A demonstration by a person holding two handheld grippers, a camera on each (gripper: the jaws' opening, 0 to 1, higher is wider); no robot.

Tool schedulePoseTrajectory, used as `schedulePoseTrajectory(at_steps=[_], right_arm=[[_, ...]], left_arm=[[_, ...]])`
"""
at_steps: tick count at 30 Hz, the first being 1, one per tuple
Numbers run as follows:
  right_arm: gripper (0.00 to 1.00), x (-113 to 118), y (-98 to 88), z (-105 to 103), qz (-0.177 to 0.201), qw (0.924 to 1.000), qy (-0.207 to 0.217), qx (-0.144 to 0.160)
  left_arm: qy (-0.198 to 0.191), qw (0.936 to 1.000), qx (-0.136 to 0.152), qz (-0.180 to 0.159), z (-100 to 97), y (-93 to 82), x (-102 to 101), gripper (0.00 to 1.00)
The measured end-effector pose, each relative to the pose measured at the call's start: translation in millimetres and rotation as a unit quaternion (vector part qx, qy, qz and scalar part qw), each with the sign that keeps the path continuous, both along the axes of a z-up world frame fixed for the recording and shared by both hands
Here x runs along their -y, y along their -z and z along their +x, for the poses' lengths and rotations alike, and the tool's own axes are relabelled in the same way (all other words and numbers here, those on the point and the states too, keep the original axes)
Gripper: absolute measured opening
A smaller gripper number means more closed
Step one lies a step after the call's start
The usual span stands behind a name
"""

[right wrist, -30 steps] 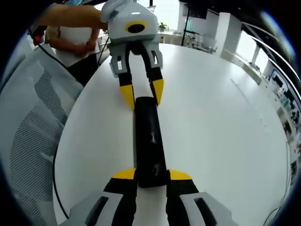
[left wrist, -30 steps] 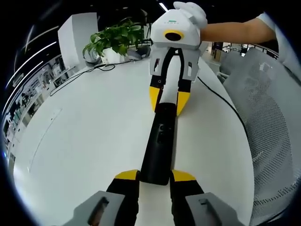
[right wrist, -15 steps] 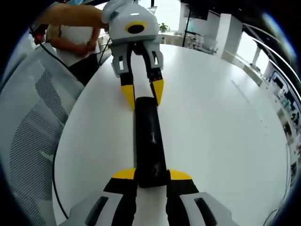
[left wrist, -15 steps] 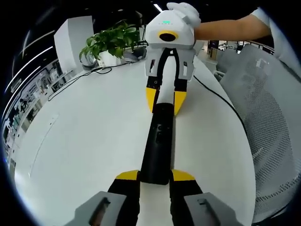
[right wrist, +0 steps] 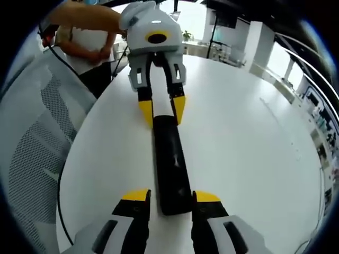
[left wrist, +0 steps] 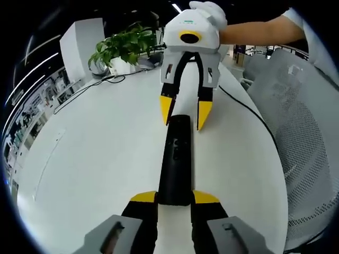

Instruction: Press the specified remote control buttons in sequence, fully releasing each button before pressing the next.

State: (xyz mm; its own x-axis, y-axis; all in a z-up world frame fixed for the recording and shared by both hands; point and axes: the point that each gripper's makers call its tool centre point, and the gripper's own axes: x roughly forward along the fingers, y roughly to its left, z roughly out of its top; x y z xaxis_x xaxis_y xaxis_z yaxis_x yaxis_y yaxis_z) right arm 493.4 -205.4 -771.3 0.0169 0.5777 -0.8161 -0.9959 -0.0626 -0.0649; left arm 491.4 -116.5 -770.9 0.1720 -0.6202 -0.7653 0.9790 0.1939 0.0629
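Observation:
A long black remote control (left wrist: pixel 176 159) lies lengthwise on the white table (left wrist: pixel 95 148). In the left gripper view my left gripper (left wrist: pixel 175 197) is shut on its near end, yellow tips tight against both sides. Facing it at the far end, my right gripper (left wrist: pixel 184 112) stands open, its tips spread wider than the remote. The right gripper view has the remote (right wrist: pixel 170 159) running away from my right gripper (right wrist: pixel 170 196), with small gaps at both tips. The left gripper (right wrist: pixel 162 110) clasps the remote's far end there.
A potted plant (left wrist: pixel 124 47) and a black cable (left wrist: pixel 85 87) sit at the table's far side. A grey mesh chair (left wrist: pixel 302 137) stands beside the table edge, also seen as a mesh chair (right wrist: pixel 37 137). A person's arm (left wrist: pixel 259 33) holds the right gripper.
My right gripper has opened and let go of the remote's end, its tips now spread apart. The left gripper keeps its hold; the remote stays put.

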Motion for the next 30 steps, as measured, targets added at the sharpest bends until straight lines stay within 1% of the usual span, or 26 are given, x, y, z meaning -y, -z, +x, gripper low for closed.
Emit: schedulePoseTrajectory(at_steps=[2, 4, 5, 6, 9, 10, 12, 14, 19, 22, 25, 26, 29, 30], right_arm=[[0.26, 0, -2.4, 0, 0.003, 1.0000, 0.001, -0.001], [0.22, 0, -3.3, -1, 0.002, 1.0000, -0.002, 0.002], [0.18, 1, -4.0, -1, 0.002, 1.0000, -0.006, 0.007], [0.17, 1, -4.5, 0, -0.001, 0.9998, -0.012, 0.013], [0.19, 0, -6.4, 0, 0.007, 0.9999, -0.006, 0.010], [0.20, -1, -7.6, 0, 0.010, 0.9999, -0.005, 0.008], [0.23, -2, -12.8, 2, 0.019, 0.9997, -0.002, 0.012], [0.23, -4, -18.7, 2, 0.027, 0.9996, 0.001, 0.009], [0.24, 0, -27.3, 3, 0.033, 0.9993, 0.001, 0.020], [0.17, 2, -34.6, 3, 0.047, 0.9985, 0.006, 0.027], [0.06, 7, -38.7, 2, 0.048, 0.9982, 0.006, 0.036], [0.01, 9, -39.7, 1, 0.048, 0.9981, 0.003, 0.039], [0.00, 16, -43.4, 1, 0.043, 0.9977, 0.004, 0.052], [0.00, 17, -44.5, 1, 0.042, 0.9978, 0.005, 0.051]], left_arm=[[0.002, 1.0000, 0.000, 0.002, -0.1, -0.1, 0, 0.22], [0.009, 0.9999, 0.002, 0.005, -0.1, -0.2, 1, 0.22], [0.015, 0.9999, 0.003, 0.009, -0.1, -0.3, 2, 0.22], [0.018, 0.9998, 0.005, 0.012, -0.1, -0.5, 2, 0.22], [0.032, 0.9991, 0.010, 0.024, -0.4, -0.6, 3, 0.22], [0.043, 0.9983, 0.020, 0.034, 0.8, -0.8, 3, 0.22], [0.051, 0.9976, 0.020, 0.043, 0.9, -0.3, 5, 0.22], [0.048, 0.9975, 0.014, 0.049, 1.6, 0.2, 5, 0.23], [0.053, 0.9967, 0.020, 0.058, 2.5, 1.2, 4, 0.23], [0.052, 0.9968, 0.021, 0.057, 2.3, 1.1, 3, 0.23], [0.052, 0.9967, 0.021, 0.058, 2.0, 1.0, 4, 0.22], [0.052, 0.9967, 0.021, 0.059, 1.9, 1.0, 4, 0.22], [0.052, 0.9965, 0.023, 0.061, 1.4, 0.9, 4, 0.22], [0.052, 0.9965, 0.023, 0.062, 1.3, 0.9, 4, 0.22]])
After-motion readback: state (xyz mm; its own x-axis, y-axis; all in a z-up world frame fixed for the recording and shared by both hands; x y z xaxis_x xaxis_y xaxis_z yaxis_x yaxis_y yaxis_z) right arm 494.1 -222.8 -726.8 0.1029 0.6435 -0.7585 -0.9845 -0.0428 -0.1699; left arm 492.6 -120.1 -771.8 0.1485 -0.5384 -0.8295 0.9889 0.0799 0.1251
